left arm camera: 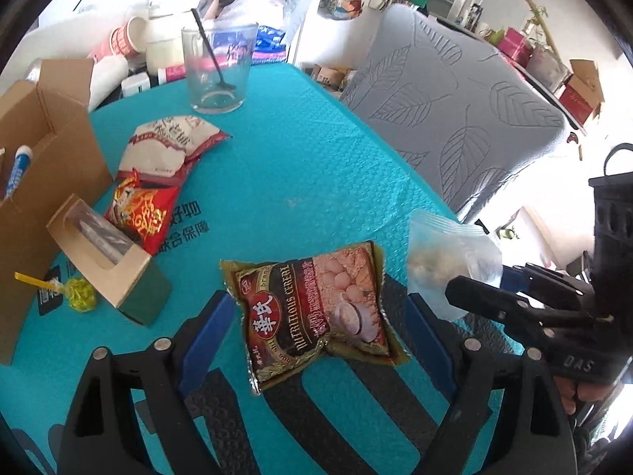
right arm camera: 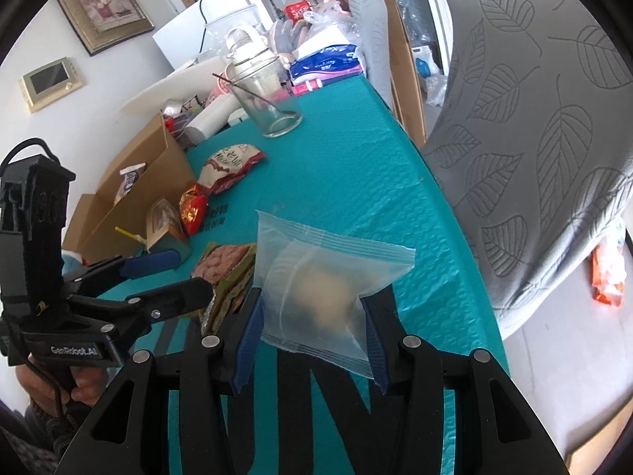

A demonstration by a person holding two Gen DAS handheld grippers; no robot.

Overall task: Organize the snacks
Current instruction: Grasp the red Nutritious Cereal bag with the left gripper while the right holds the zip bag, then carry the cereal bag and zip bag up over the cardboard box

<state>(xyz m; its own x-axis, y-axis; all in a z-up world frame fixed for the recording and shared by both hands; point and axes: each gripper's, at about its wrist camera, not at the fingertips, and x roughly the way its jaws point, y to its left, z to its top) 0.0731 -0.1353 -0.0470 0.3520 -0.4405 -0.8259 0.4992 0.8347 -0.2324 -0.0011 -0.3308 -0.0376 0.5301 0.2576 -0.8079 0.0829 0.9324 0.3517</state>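
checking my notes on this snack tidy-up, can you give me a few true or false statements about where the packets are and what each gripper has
1. The right gripper holds a clear zip bag between its fingers. True.
2. The left gripper is clamped shut on the cereal packet. False: its fingers stand wide apart on either side of the packet, not pressing on it.
3. The drinking glass has a dark stirrer standing in it. True.
4. The red snack packet lies inside the cardboard box. False: it lies on the teal table cover, beside the box.
5. The cereal packet lies on the teal table cover. True.
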